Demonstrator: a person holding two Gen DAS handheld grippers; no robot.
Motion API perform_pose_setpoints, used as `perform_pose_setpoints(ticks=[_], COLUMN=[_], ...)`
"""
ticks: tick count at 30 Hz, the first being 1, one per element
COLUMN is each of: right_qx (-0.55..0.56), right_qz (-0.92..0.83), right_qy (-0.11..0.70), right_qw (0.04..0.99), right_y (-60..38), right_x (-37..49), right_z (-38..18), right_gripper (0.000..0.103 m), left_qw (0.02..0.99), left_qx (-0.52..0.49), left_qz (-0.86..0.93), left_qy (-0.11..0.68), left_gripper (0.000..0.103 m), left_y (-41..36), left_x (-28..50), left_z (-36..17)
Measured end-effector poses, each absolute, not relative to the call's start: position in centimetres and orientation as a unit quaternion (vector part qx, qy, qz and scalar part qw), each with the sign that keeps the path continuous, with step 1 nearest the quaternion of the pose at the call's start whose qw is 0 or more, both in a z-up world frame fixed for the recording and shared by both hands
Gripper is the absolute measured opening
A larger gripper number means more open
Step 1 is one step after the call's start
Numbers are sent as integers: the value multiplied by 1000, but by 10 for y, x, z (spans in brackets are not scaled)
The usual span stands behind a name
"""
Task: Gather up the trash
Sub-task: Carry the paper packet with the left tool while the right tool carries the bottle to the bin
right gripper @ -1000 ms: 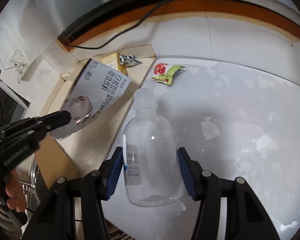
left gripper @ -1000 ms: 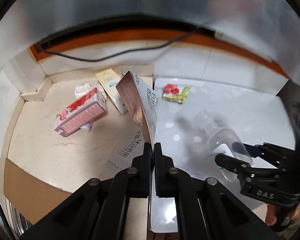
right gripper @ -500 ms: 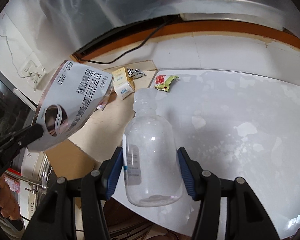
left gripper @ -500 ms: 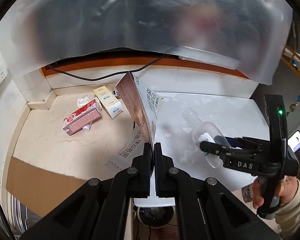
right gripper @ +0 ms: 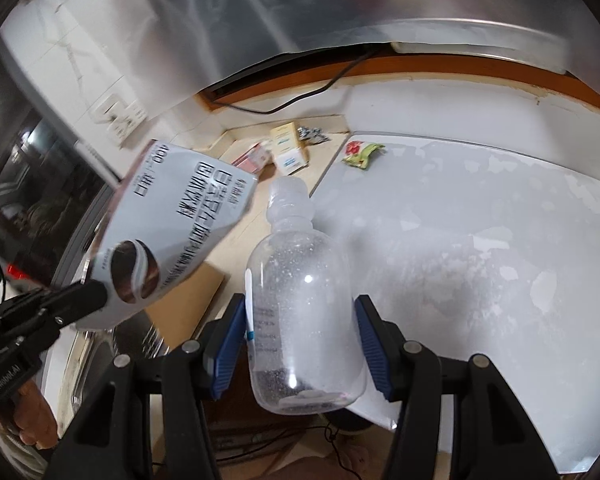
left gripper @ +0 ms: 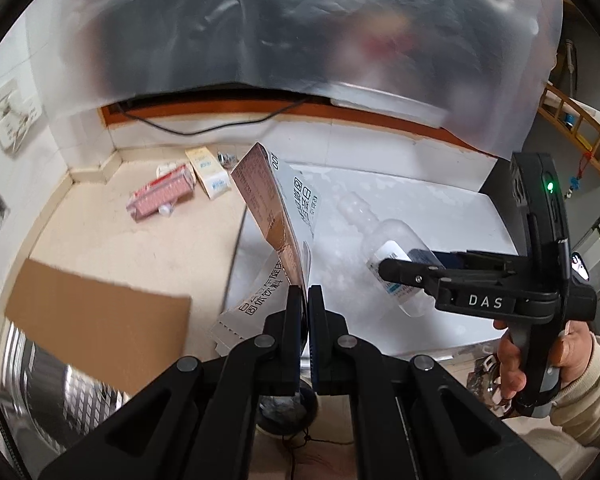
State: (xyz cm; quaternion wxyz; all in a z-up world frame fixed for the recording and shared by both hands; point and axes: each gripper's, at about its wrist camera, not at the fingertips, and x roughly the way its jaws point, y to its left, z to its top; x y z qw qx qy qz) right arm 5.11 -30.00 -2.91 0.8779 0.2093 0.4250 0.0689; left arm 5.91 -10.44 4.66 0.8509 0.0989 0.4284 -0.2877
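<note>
both tongs loaded, held clear above the counter

the left gripper point(left gripper: 305, 292) is pinched fully together on the bottom edge of a flat drink pouch point(left gripper: 278, 216), which stands up from the jaws. the left wrist view takes the pouch nearly edge-on: a brown side, a white side with black print, and a torn strip hanging below. the right wrist view shows what that angle hides, the pouch's broad white face point(right gripper: 180, 216) with large print and a dark round picture near the clamped end, off to the left above the counter's edge.

the right gripper point(right gripper: 302, 336) stands about half open, its blue pads point(right gripper: 228, 340) pressed on either side of a clear plastic bottle point(right gripper: 300, 304), cap pointing away, droplets inside. in the left wrist view the same bottle point(left gripper: 392, 240) shows from the side, with a hand point(left gripper: 540, 360) and cream sleeve on the grip.

trash not yet picked up: a red carton point(left gripper: 162, 196) and a cream box point(left gripper: 210, 172) on the beige counter point(left gripper: 120, 248), seen clearly from the left; a crumpled red-and-green wrapper point(right gripper: 360, 152) on the white board point(right gripper: 480, 240), seen only from the right. a cardboard sheet point(left gripper: 96, 320) overhangs the counter's near edge.
</note>
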Motion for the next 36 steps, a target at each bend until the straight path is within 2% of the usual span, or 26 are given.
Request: perform_pose_setpoints(ticks=[10, 18, 28, 36], right_qx=[172, 150, 139, 162], right_qz=[140, 190, 195, 165], right_qy=[456, 497, 571, 620], right_qw=[862, 833, 786, 750], right_y=[-296, -274, -238, -226], right_x=[-6, -42, -59, -45], right_z=[-45, -89, -184, -286], right_gripper=[55, 55, 55, 55], left_qw=[864, 850, 824, 802], left_qx=[84, 80, 93, 74], left_qz=[-224, -153, -121, -115], left_qy=[442, 498, 546, 581], left_gripper=[1, 1, 1, 1], left_y=[-103, -95, -89, -80], left_x=[-33, -90, -102, -78], left_z=[15, -42, -128, -237])
